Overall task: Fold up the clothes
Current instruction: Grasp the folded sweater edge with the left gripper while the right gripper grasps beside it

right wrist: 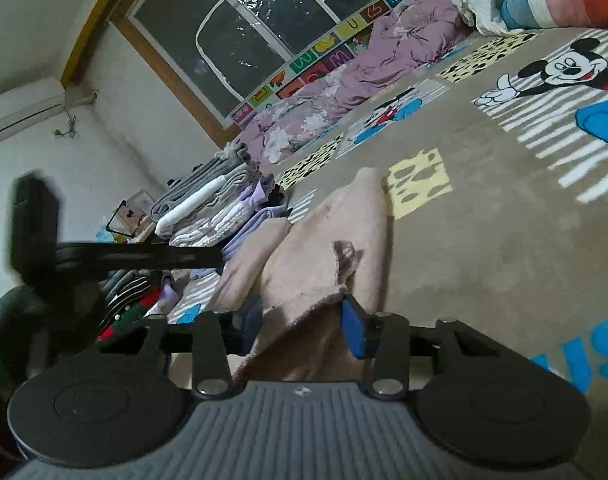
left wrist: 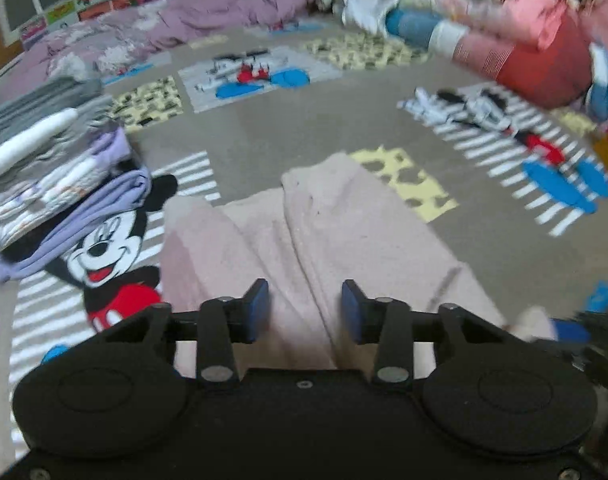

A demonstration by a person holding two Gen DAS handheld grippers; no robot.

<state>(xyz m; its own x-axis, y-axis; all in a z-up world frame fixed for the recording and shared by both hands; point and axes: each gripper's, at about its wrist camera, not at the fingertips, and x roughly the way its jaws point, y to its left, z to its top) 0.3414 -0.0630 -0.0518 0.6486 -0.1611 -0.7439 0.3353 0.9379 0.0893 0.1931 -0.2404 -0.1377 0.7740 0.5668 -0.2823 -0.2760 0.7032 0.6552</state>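
done: folded stack (left wrist: 52,168) on bed | in hand: pink garment (left wrist: 323,232) half-folded | left jaws apart, empty | right jaws clamp its edge | pile (left wrist: 483,12) left

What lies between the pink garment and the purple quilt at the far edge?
Only printed blanket: no clothing lies between the pink garment and the purple quilt. The left wrist view shows it best; the right wrist view agrees.

Big blue letters "US" are showing on the Mickey Mouse bedsheet (right wrist: 483,240), cut off at frame edge. Alphabet border strip (right wrist: 335,56) under window is showing single letters, approx "W", "M", "U"; rest too blurry.
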